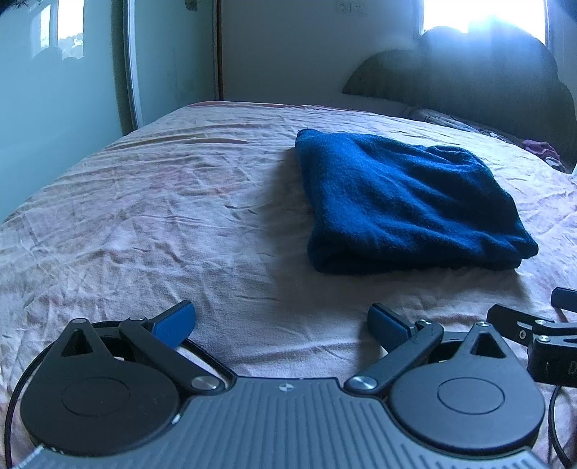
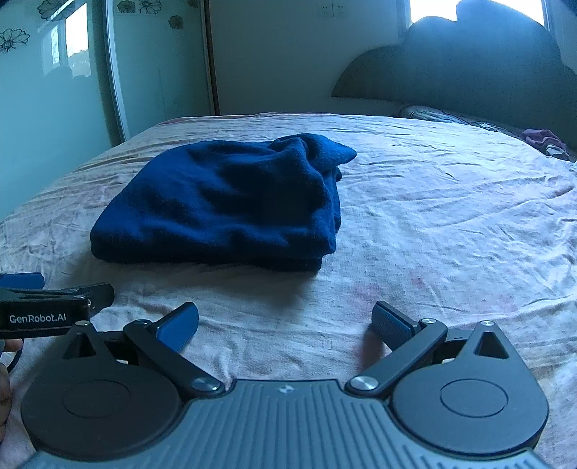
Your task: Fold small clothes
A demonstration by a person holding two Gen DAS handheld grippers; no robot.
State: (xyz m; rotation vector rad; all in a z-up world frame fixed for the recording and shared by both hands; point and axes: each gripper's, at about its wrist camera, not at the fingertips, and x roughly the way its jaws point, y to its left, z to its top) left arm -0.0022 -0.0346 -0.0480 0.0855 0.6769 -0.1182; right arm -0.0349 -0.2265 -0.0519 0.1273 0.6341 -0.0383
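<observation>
Both grippers hover low over the bed, side by side and empty. Left gripper (image 1: pixel 279 323) has its blue-padded fingers spread wide, with only bare sheet (image 1: pixel 144 216) between them; the right gripper (image 2: pixel 285 323) is spread just as wide over its own patch of sheet. Neither touches the cloth.

From the left wrist view, the blue cloth (image 1: pixel 407 202) lies at about 1 o'clock, ahead of the fingers and apart from them. It is a dark blue, fuzzy piece, folded into a rough rectangle with layered edges showing along its near side. Part of the right gripper pokes into this view at 4 o'clock, just beside the left one.

From the right wrist view, the same cloth sits at about 11 o'clock, again ahead of the fingertips and clear of them. Its far right corner is bunched up into a loose peak, and the stacked layers show at its near right edge. The left gripper's body, lettered "GenRobot.AI", enters at 9 o'clock, and a bit of a hand (image 2: pixel 5 382) shows at the left edge below it.

The sheet is pinkish and heavily creased. At 1 o'clock in both views a dark scalloped headboard (image 2: pixel 468 68) stands before a bright window (image 1: pixel 483 14), with a small purple item (image 2: pixel 542 140) on the bed below it. A pale wardrobe door (image 2: pixel 43 108) with flower prints stands at 10 o'clock.
</observation>
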